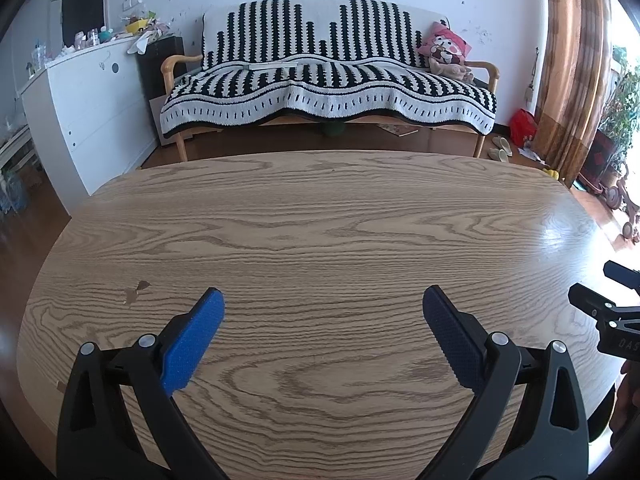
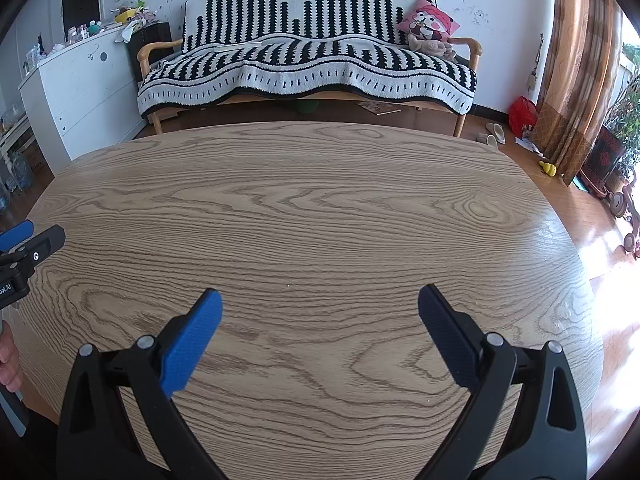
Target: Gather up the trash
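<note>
both tongs hang over the wooden table, side by side. left tongs wide open, nothing between the blue pads. right tongs the same, spread wide and holding nothing.

risk: no trash shows on the table in either view, so a grab here would close on bare wood or scrape the top. the tongs are close together, so a quick swing could knock one into the other.

trash itself: can't tell how it looks or where it is. the only loose bits i see are on the floor by the curtain, some paper scraps and a red bag, too small to judge, well apart from the tongs.
</note>
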`<state>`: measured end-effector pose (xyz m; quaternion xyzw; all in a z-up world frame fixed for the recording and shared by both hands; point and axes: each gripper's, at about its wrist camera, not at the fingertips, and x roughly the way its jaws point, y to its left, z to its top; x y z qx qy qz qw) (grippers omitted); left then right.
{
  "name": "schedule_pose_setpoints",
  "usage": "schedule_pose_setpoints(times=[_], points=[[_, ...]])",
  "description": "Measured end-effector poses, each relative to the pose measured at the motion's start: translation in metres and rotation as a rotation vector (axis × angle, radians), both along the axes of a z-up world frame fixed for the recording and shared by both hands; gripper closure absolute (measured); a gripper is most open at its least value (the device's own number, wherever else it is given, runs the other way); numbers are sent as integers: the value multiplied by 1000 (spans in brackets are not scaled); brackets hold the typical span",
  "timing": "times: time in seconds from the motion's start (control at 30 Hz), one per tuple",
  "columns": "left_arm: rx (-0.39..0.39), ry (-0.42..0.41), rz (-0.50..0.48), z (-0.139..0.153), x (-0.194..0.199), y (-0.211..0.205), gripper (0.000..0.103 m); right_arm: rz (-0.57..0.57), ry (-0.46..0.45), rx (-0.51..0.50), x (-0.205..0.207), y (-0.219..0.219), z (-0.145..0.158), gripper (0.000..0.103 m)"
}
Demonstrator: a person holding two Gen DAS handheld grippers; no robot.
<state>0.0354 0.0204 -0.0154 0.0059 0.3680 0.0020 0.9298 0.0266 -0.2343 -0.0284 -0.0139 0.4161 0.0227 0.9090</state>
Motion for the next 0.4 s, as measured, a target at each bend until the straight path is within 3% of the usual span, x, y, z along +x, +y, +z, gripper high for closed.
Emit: schedule_pose_setpoints(times=[0.4], points=[[16, 37, 4, -3, 15, 9, 7, -9, -2, -6, 3, -3, -2, 7]])
